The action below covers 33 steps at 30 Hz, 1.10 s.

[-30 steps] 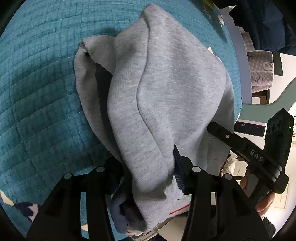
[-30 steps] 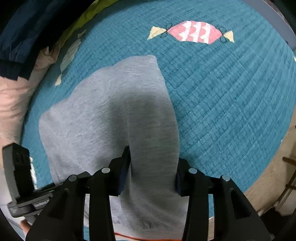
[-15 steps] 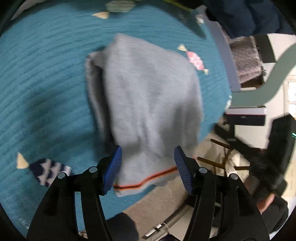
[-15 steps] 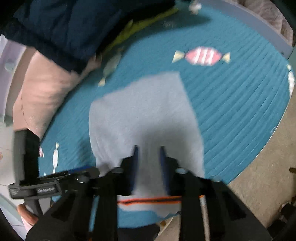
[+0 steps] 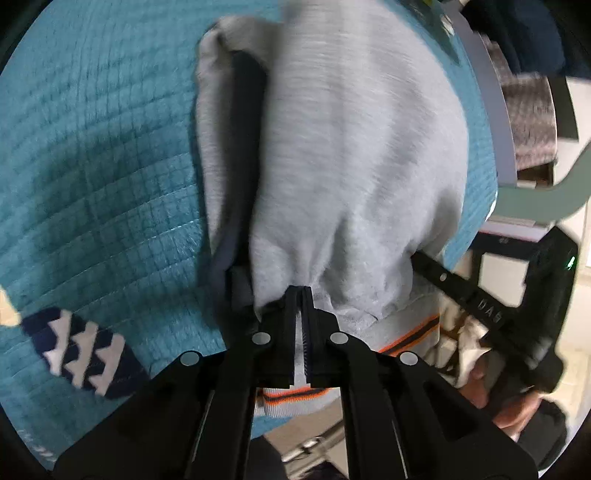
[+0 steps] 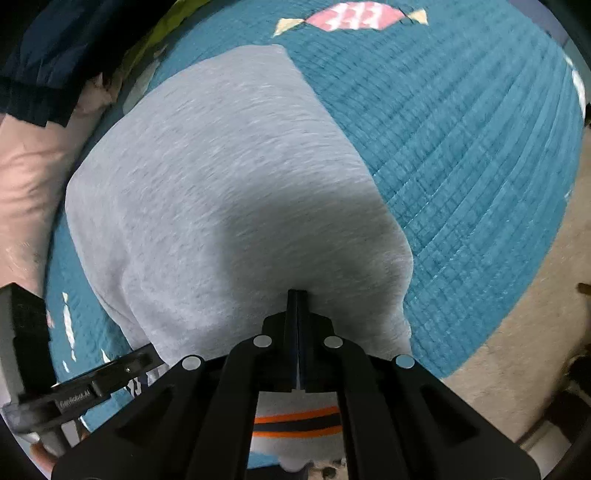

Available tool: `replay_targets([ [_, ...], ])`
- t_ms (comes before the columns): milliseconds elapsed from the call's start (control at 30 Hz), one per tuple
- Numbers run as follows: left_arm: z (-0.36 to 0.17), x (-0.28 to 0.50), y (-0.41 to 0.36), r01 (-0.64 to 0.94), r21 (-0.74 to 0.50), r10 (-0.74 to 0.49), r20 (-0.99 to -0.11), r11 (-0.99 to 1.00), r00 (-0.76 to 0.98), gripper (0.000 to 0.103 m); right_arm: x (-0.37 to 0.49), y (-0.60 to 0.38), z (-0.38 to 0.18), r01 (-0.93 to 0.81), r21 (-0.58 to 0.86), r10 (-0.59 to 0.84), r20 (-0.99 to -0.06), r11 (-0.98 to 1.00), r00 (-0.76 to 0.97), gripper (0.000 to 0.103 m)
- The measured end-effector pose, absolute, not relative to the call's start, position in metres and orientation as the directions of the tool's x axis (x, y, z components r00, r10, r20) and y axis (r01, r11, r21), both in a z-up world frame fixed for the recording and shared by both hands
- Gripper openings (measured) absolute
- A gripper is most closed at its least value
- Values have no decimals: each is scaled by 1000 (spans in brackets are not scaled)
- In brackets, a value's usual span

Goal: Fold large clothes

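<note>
We have the grey sweatshirt [image 5: 354,155] lying folded on the teal quilt [image 5: 103,177], filling the middle of both views up to twelve o'clock. Our left gripper [image 5: 300,295] is pinched tight on its near edge at six o'clock — cloth bunches at the tips. Our right gripper [image 6: 297,297] is likewise clamped on the same edge, the orange-striped hem [image 6: 295,424] hanging below. A candy patch [image 6: 351,16] sits at twelve o'clock.
</note>
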<state>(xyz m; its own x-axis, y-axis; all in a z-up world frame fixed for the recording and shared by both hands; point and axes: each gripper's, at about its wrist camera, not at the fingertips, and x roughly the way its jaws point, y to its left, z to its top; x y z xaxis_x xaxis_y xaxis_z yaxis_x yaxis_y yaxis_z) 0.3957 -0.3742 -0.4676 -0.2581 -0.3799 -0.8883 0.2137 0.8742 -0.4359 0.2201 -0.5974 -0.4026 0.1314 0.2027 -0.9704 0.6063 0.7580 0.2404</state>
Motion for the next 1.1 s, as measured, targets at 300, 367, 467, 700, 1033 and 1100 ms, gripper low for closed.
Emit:
replay_targets([
  [300, -403, 430, -418, 353, -480, -456, -876, 803, -156, 6, 274, -611, -349, 568, 262, 141, -958, 781, 248, 3],
  [367, -407, 445, -419, 343, -451, -440, -891, 824, -114, 6, 286, -612, -348, 563, 251, 127, -960, 788, 250, 3],
  [467, -435, 469, -418, 309, -369, -359, -929, 877, -91, 6, 304, -619, -369, 571, 221, 111, -969, 791, 221, 2],
  [700, -474, 479, -407, 293, -384, -368, -923, 875, -109, 4, 314, -620, -414, 609, 181, 92, -980, 772, 175, 0],
  [1033, -449, 458, -394, 292, -370, -359, -929, 882, -94, 24, 270, -624, -379, 616, 405, 234, -910, 675, 342, 71],
  [1100, -439, 447, -394, 318, -344, -340, -938, 883, -72, 44, 243, -624, -354, 629, 427, 150, -883, 649, 445, 90],
])
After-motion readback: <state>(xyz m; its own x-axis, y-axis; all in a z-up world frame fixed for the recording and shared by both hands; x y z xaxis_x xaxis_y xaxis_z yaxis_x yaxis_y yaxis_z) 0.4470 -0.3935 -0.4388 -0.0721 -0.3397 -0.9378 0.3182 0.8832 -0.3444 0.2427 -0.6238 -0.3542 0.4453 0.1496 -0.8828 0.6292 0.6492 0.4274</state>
